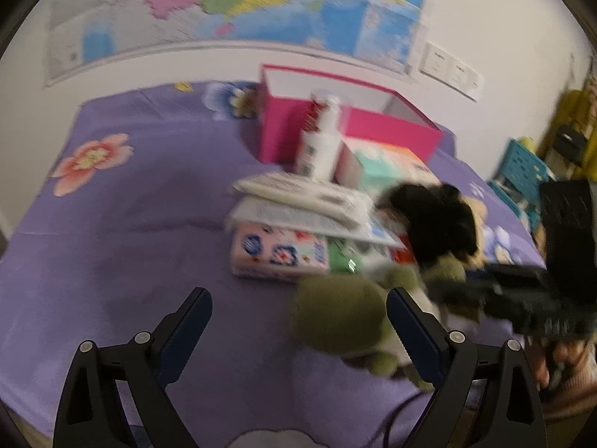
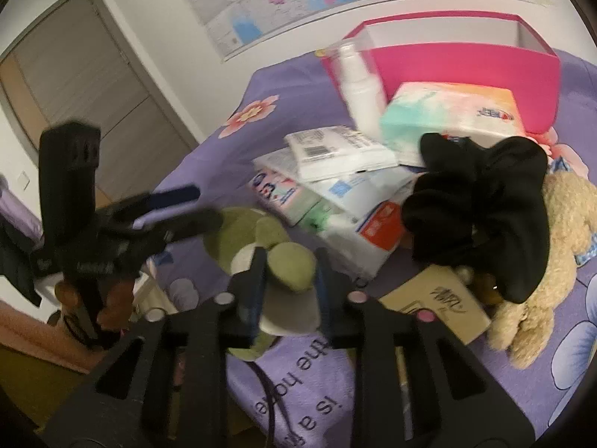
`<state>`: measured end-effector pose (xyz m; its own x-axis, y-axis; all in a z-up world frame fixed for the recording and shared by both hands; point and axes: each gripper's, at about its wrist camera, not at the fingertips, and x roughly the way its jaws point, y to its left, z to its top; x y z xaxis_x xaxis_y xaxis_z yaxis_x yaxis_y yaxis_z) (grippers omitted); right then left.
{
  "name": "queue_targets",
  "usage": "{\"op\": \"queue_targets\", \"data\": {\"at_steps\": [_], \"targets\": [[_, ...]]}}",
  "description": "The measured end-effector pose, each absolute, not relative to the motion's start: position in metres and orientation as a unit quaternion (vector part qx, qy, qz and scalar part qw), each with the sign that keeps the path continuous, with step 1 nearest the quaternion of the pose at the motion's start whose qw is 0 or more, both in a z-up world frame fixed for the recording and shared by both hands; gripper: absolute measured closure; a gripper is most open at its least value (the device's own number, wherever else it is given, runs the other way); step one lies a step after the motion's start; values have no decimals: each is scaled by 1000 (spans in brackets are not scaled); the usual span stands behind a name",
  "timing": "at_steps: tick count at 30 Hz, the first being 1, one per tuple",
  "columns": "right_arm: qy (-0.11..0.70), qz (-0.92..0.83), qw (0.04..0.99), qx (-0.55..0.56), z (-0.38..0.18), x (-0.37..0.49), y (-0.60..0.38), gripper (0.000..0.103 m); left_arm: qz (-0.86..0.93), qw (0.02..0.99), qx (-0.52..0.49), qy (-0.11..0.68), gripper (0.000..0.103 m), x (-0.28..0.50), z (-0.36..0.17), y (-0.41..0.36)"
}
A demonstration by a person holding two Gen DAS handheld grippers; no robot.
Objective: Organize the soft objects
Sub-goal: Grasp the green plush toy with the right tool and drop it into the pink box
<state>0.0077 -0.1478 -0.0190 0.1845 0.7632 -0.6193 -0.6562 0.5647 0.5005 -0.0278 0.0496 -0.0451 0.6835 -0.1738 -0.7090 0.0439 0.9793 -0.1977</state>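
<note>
- I see a bed (image 1: pixel 123 231) under a purple sheet printed with flowers; its far edge meets the wall.
- A pink box (image 2: pixel 462 63) stands open by that far edge.
- Just in front of it, a white bottle (image 2: pixel 360 86) and a tissue pack (image 2: pixel 447 115).
- Toward the middle, a heap of flat packets (image 2: pixel 335 153), stacked and overlapping.
- A green plush (image 1: pixel 343 317) lies nearer the near edge.
- Right of the heap, a black cloth (image 2: pixel 481 209) over a tan plush (image 2: pixel 559 231).
- A brown carton (image 2: pixel 444 306) lies beside the tan plush.
</note>
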Motion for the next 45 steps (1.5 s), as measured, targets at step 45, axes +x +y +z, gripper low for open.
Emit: {"op": "queue_targets", "data": {"at_steps": [45], "targets": [[421, 411, 805, 74, 35, 283, -97, 77, -90, 913, -67, 391, 39, 228, 14, 61]]}}
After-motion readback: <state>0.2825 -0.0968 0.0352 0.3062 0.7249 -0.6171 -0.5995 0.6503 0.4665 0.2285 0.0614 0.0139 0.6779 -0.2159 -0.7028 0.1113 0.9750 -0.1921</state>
